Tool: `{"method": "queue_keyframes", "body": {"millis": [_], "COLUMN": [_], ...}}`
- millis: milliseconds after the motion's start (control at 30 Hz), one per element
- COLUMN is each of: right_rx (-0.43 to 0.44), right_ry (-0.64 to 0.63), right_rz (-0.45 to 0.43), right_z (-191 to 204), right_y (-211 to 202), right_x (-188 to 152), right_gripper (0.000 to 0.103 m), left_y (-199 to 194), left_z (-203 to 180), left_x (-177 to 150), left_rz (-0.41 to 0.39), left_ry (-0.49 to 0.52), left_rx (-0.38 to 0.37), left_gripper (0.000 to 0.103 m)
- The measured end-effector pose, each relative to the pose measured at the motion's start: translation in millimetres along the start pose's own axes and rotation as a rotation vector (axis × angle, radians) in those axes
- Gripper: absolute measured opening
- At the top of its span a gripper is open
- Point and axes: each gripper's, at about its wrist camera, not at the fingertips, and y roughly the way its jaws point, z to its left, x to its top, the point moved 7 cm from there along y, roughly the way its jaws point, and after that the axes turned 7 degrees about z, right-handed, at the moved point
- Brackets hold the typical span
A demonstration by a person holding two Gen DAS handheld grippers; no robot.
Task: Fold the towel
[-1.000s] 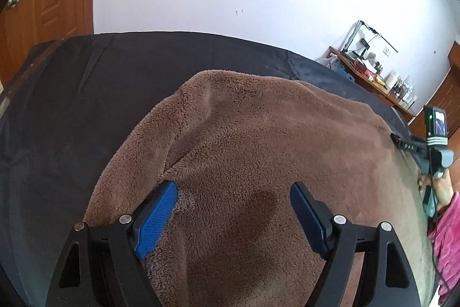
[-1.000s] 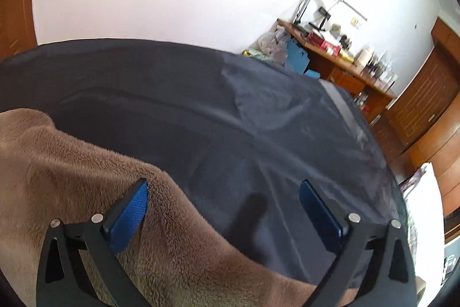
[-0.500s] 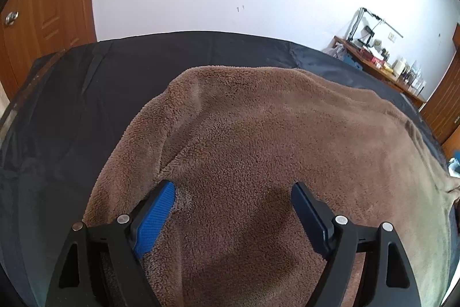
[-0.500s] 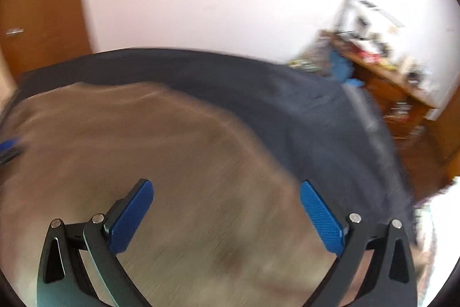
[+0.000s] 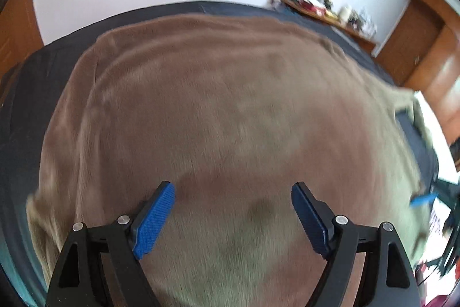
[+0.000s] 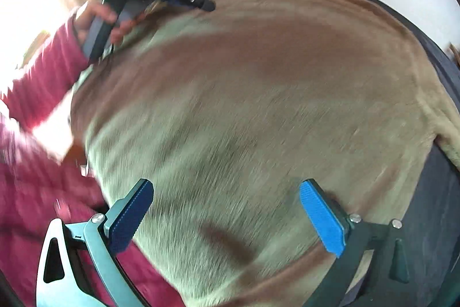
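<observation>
Towel [image 5: 230, 105] lies spread under both claws, left claw [image 5: 233, 209] and right claw [image 6: 227, 206] gaping wide, gripping nothing.

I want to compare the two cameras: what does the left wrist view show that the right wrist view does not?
Only the left wrist view shows the desk with clutter by the wall. Only the right wrist view shows the hand and red sleeve holding the left gripper's body. Both show the brown towel on the dark cover, and each view's own gripper, left and right, open above it.
</observation>
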Motion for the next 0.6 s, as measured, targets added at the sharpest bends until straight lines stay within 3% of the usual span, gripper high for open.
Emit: {"method": "queue_keyframes", "body": {"millis": [233, 400, 500, 600], "right_rx": [0.054, -0.155, -0.235, -0.255], "right_ry": [-0.045, -0.259, -0.293, -0.271], "right_rz": [-0.004, 0.070, 0.079, 0.038], "right_z": [-21, -8, -4, -4], "right_y": [-9, 4, 10, 10], "right_x": [-41, -57, -58, -58], "right_gripper": [0.102, 0.102, 0.102, 0.103], "left_y": [-12, -13, -14, -15], "left_z": [17, 21, 24, 27], "left_x": [-34, -33, -33, -32], "left_rz": [-0.063, -0.051, -0.045, -0.038], "left_ry": [-0.014, -0.031, -0.042, -0.052], "left_rx": [0.073, 0.094, 0.106, 0.119], "left_gripper": [0.085, 0.085, 0.085, 0.085]}}
